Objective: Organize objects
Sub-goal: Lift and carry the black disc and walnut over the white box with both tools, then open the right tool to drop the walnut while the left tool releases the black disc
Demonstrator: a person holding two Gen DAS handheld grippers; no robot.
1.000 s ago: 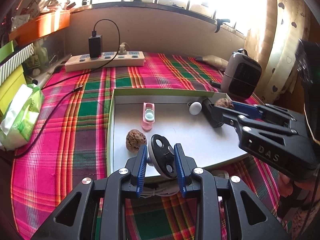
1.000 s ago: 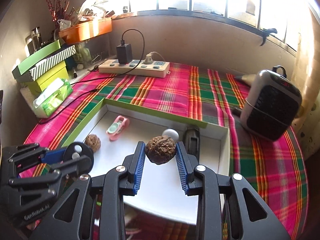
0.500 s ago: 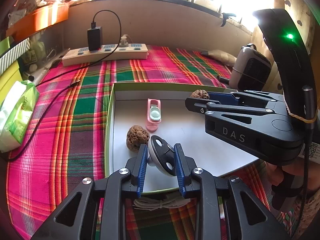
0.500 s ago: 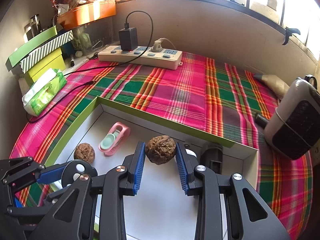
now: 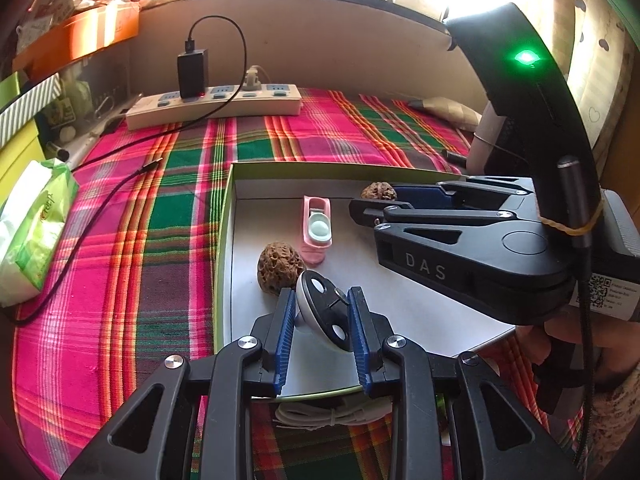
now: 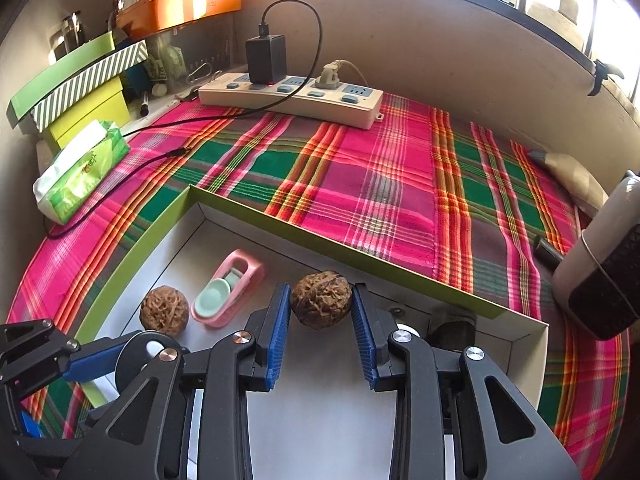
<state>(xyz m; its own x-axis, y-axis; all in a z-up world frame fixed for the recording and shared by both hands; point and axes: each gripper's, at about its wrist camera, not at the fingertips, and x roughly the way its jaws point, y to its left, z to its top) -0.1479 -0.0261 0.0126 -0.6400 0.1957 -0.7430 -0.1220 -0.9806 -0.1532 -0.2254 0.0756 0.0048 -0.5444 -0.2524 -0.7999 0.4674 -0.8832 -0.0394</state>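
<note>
**Over the tray, a walnut in one claw and a disc in the other**

Between the blue pads of my right claw point(image 6: 321, 311) sits a walnut point(image 6: 321, 300), pinched on both sides, hanging above the far part of the white tray point(image 5: 228, 216). My left claw point(image 5: 322, 310) is clamped on a black-and-white disc point(image 5: 326, 312) over the tray's near edge. Just ahead of that claw lies a second walnut point(image 5: 276, 266), and beyond it a small pink holder point(image 5: 316, 230). To set my walnut down well, I judge I should lower it until it touches the floor, clear of the wall, then ease the pads apart so it cannot roll. My right claw's side reads "DAS"; its sticker is too small to read.
</note>
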